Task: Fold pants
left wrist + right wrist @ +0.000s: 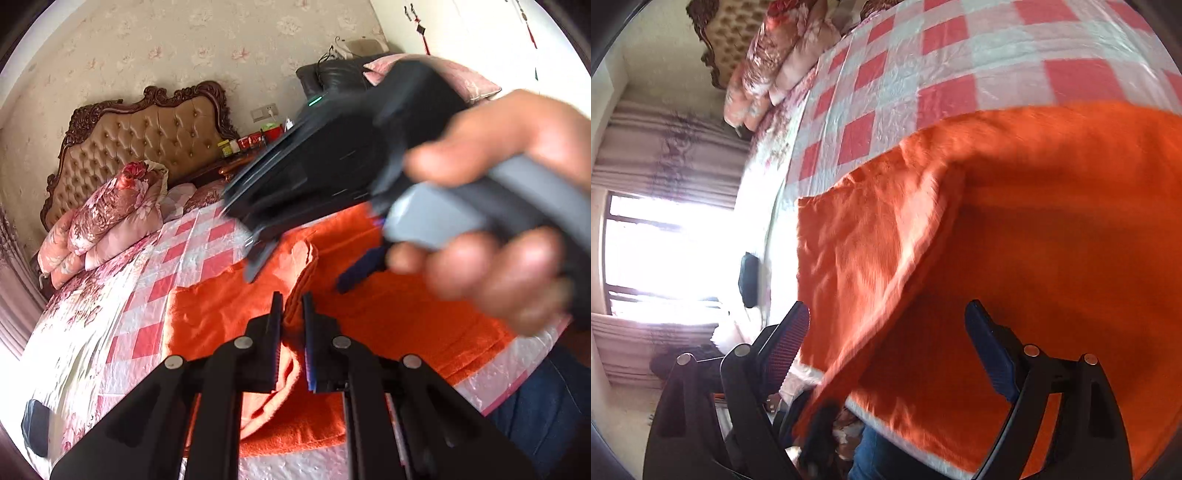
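Observation:
Orange pants (388,314) lie spread on the checked bed cover (199,251). In the left wrist view my left gripper (291,310) is shut on a raised fold of the orange cloth, which runs up between its two fingers. Just beyond it a hand (498,258) holds my right gripper (301,275), blurred, with its jaws wide apart above the pants. In the right wrist view my right gripper (888,319) stands open over the pants (1052,221). A lifted flap of cloth hangs between its fingers, and the pads do not press on it.
Folded floral quilts (110,214) are stacked by the padded headboard (147,136). A nightstand (243,147) holds small jars. A black object (749,275) lies at the bed's edge near the bright window (646,258). The person's jeans (546,406) are at the near edge.

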The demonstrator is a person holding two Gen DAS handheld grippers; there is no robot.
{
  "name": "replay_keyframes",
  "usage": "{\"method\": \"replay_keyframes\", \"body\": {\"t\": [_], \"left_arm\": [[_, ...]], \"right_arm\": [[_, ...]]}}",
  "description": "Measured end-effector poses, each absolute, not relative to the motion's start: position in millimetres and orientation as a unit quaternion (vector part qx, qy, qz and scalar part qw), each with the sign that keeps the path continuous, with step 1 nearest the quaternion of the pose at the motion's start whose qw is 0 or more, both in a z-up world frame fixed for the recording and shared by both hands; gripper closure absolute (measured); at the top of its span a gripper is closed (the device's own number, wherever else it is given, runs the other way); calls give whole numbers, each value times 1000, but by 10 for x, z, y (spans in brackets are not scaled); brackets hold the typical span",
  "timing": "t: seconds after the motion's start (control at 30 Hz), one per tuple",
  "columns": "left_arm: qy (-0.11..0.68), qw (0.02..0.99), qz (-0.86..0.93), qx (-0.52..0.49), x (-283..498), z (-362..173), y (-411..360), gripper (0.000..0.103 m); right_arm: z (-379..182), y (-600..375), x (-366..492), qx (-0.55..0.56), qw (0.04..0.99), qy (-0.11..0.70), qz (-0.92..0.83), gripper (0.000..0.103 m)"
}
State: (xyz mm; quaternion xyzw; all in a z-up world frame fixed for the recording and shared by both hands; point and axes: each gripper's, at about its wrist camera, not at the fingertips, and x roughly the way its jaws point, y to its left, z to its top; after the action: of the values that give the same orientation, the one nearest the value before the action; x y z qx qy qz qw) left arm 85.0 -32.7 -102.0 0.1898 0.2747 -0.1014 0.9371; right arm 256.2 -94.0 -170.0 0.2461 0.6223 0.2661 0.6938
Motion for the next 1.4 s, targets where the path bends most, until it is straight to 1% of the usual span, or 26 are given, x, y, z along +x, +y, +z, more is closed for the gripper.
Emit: {"method": "replay_keyframes", "body": {"t": [0.03,0.1,0.13,0.17,0.2,0.23,0.27,0.53,0.63,0.73,0.87,0.97,1.1,1.23,1.3,1.4], "left_arm": [[272,937,-105,192,818,-1011,-334,93],[268,936,-111,200,745,-1022,-375,93],[269,935,-115,203,721,-1042,-403,93],[272,933,-118,204,703,-1072,-430,93],[276,932,-121,204,704,-1099,-443,93],[280,930,-122,206,688,-1138,-479,93],[283,928,-124,208,683,-1172,-510,93],[286,915,-165,231,652,-1385,-832,93],[290,908,-178,244,636,-1489,-960,93],[289,903,-182,260,608,-1561,-1039,93],[305,894,-185,270,644,-1684,-1047,93],[302,895,-183,275,636,-1696,-1067,93],[305,893,-181,278,641,-1729,-1085,92],[308,891,-189,275,581,-1752,-1111,89],[307,891,-190,275,569,-1757,-1117,89],[311,892,-201,259,549,-1693,-1071,81]], "right_arm": [[-1702,-898,2606,239,698,622,263,20],[-1686,-851,2718,232,713,613,249,24],[-1660,-824,2795,225,724,604,247,37],[-1660,-808,2836,219,729,600,246,54],[-1660,-786,2869,208,735,598,243,66],[-1660,-770,2890,196,741,595,241,91],[-1667,-755,2903,189,748,590,238,93],[-1521,-1128,2813,160,795,545,211,93],[-1631,-1232,2772,148,799,549,197,93],[-1731,-1349,2741,161,794,554,191,93],[-1813,-1361,2724,161,788,563,191,93],[-1802,-1348,2723,161,788,561,196,91],[-1769,-1337,2713,151,791,560,192,90],[-1684,-1298,2699,113,816,544,161,83],[-1672,-1293,2689,99,822,539,156,83],[-1689,-1244,2674,67,832,531,144,83]]}}
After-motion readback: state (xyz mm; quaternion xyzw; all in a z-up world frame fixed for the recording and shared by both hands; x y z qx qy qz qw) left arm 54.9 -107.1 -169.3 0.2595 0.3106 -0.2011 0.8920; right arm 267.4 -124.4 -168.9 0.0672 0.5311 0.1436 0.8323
